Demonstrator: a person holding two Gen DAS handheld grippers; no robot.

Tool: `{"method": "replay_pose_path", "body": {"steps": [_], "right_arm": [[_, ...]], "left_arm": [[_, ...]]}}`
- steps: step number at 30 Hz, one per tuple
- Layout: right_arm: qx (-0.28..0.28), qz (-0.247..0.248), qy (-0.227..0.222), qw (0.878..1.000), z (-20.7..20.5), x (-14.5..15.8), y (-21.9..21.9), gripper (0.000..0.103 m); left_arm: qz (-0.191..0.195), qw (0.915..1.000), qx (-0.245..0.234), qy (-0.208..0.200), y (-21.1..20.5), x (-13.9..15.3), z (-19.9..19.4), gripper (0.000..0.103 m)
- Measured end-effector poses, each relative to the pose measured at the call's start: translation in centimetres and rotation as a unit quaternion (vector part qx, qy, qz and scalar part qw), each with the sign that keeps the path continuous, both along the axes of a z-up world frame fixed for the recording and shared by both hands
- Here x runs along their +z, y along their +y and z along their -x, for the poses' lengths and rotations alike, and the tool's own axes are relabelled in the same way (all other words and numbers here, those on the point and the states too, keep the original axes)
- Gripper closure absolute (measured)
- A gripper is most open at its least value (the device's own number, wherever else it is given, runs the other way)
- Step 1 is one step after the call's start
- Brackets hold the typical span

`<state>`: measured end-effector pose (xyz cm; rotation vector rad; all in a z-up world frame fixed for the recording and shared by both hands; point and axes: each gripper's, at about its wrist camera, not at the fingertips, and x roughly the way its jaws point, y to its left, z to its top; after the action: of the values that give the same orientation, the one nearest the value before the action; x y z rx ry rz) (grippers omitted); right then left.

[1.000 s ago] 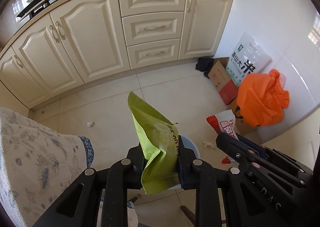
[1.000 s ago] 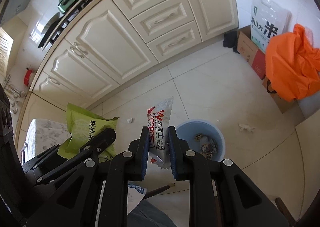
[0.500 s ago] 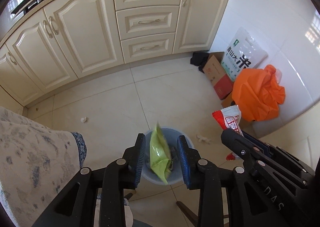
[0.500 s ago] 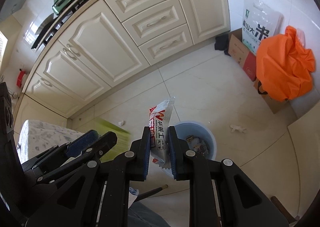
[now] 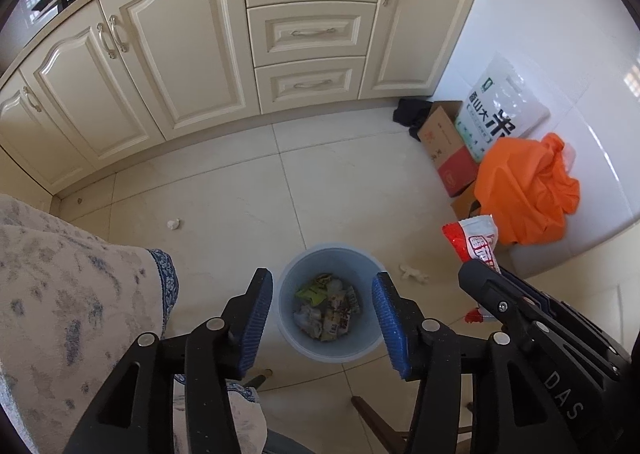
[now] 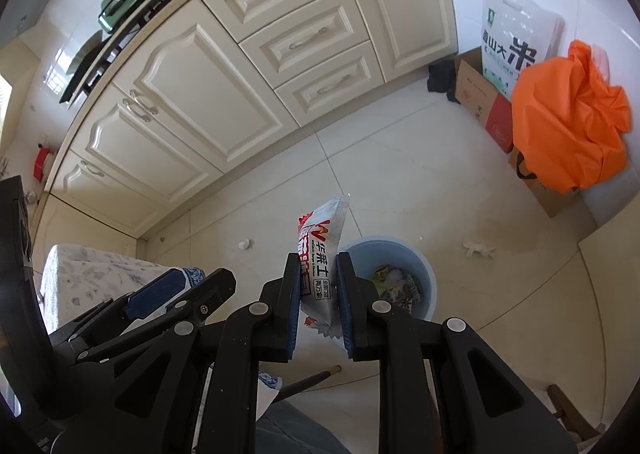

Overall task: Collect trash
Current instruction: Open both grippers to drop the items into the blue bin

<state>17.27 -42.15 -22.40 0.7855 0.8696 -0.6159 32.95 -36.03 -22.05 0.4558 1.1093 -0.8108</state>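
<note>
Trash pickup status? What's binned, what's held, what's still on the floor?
Done: the green snack bag lies in the blue bin with other wrappers; the left hand-held gripper has just been opening and is empty above it. In hand: the right hand-held gripper clamps a red-and-white snack wrapper. Left: that wrapper, plus two crumpled tissues on the floor.

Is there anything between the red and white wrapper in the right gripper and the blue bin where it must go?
Nothing visible blocks it. The right gripper is shut on the red and white wrapper, and the blue bin stands open on the floor just beyond it, part filled with trash. The left gripper hangs open above the bin, empty.
</note>
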Motion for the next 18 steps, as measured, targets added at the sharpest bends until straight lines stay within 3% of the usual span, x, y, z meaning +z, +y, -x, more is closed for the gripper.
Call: {"method": "replay_pose_path", "body": {"steps": [9,18], "right_arm": [[0.003,-0.03,0.014,0.999,-0.1,-1.2,-0.4,0.081],[-0.001,-0.037,0.017,0.999,0.0,-1.4,-0.4,0.073]], "left_arm": [[-0.028,0.9993,-0.006,-0.026,-1.0,-0.2,1.4,0.055],[-0.026,0.9995,-0.002,-0.018,-0.8,-0.3,1.0,0.054]]}}
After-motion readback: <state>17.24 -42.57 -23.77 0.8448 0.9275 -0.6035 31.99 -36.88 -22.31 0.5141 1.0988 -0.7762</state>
